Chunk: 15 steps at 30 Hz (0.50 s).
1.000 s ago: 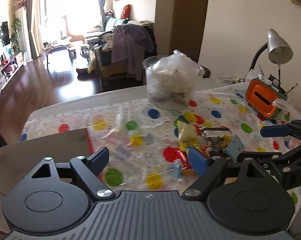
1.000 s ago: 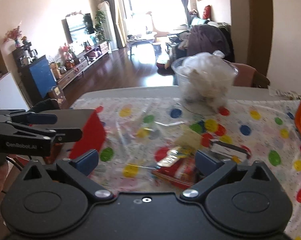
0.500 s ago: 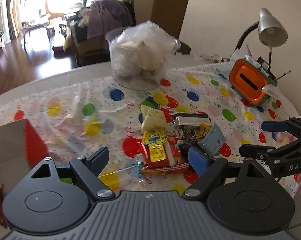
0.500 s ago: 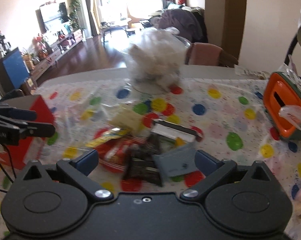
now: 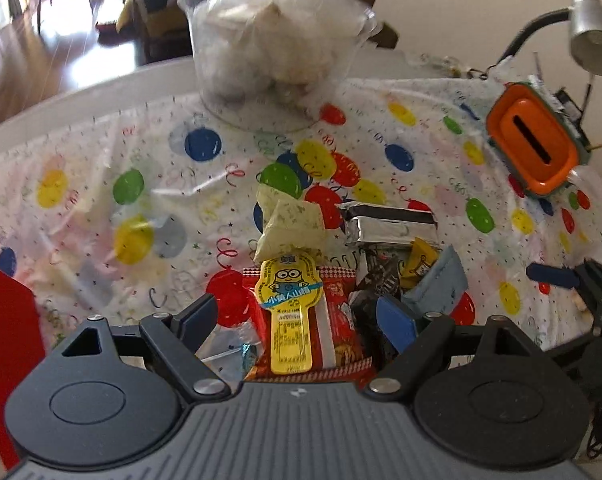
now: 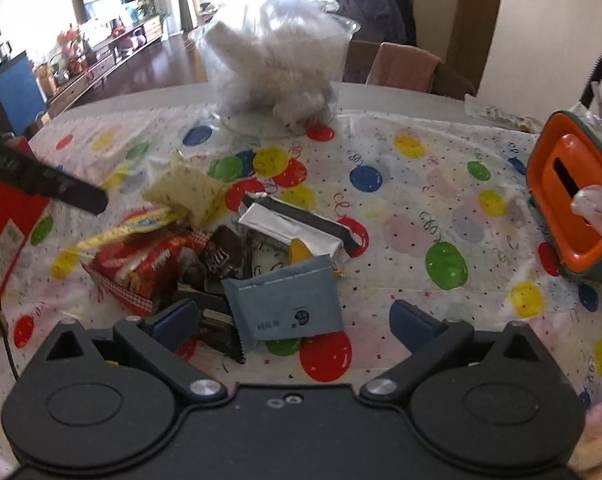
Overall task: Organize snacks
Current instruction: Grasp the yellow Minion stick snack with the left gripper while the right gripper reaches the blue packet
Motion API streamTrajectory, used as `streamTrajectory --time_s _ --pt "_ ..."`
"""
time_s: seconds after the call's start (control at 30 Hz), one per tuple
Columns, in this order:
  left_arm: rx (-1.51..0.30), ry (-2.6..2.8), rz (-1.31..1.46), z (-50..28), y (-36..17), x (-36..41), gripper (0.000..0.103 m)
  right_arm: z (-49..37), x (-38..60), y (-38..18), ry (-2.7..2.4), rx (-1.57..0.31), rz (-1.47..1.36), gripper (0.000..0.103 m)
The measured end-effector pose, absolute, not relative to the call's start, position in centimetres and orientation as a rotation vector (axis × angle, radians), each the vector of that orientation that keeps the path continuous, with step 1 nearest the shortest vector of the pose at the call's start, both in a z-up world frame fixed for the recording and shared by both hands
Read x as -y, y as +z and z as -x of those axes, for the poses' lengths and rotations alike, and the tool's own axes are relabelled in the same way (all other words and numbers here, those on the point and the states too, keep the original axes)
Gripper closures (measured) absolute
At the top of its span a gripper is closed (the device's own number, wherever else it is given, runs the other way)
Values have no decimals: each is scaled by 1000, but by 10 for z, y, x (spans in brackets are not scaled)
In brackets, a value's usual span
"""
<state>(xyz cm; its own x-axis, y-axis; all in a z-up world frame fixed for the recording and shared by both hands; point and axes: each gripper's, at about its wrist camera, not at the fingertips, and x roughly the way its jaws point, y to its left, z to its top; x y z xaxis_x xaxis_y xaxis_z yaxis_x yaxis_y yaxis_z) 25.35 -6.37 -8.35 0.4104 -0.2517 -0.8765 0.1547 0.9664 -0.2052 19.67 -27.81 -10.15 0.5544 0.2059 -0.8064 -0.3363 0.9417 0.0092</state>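
Both grippers tilt steeply down over the snack pile: left gripper (image 5: 297,316) has fingers spread wide, nothing pinched, above the yellow cartoon-printed flat packet (image 5: 289,312) lying on the red crinkly snack bag (image 6: 141,264); right gripper (image 6: 295,318) likewise spread and empty over the grey-blue foil sachet (image 6: 287,304). Snacks sit mid-table on a white balloon-print plastic tablecloth (image 6: 401,208), silver-and-black foil bar (image 6: 293,228) just behind, clear plastic tub of white bags (image 5: 277,48) farther back, orange slotted box (image 5: 533,144) at right, red cardboard box (image 5: 5,328) at left. Living room with wood floor behind.

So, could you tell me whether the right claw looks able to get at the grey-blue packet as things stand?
Probably yes: the right claw is open and the grey-blue packet lies on top of the pile right between its fingers, with nothing over it.
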Motion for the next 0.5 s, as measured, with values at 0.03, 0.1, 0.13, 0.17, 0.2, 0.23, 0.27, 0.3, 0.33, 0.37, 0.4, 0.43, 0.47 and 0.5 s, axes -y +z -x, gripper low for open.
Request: streamTrajectory --time_s 0.03,0.1,0.13,0.17,0.2,0.23,0.27,0.3,0.33,0.37,0.4,0.43,0.47,0.5 --pt "-1140 -249 112 -260 -88 64 16 -199 279 -104 328 -937 156 1" --pt "-1172 -233 135 -270 -95 66 16 -204 278 -110 336 -949 165 1" --pt "-1191 -230 150 -275 -100 66 16 -206 278 -113 342 -953 170 1" --pt "-1206 -223 159 -280 -104 67 16 -209 277 -116 347 -957 177 1" --pt "-1221 -215 162 -283 -108 68 16 -211 276 -118 348 -959 181 1" --pt "-1235 -208 162 -287 -112 69 16 -214 275 -121 351 -964 183 1" --pt "-1246 -199 160 -290 -115 70 16 -217 275 -125 355 -969 186 1" --pt "-1259 -186 157 -292 -120 71 17 -219 274 -128 357 -976 189 1" --pt "-1267 -180 158 -294 -122 71 17 -221 273 -131 359 -982 193 2" --pt "-1275 -180 162 -296 -125 72 17 -223 272 -134 362 -988 196 2" --pt "-1284 -183 167 -298 -128 72 17 -225 271 -137 365 -994 196 2" --pt "-1290 -186 170 -300 -130 72 17 -227 270 -140 367 -999 196 2" --pt "-1297 -191 171 -302 -133 73 17 -228 269 -142 369 -1004 196 2" --pt "-1303 -194 171 -304 -135 74 18 -230 268 -144 371 -1008 199 2"
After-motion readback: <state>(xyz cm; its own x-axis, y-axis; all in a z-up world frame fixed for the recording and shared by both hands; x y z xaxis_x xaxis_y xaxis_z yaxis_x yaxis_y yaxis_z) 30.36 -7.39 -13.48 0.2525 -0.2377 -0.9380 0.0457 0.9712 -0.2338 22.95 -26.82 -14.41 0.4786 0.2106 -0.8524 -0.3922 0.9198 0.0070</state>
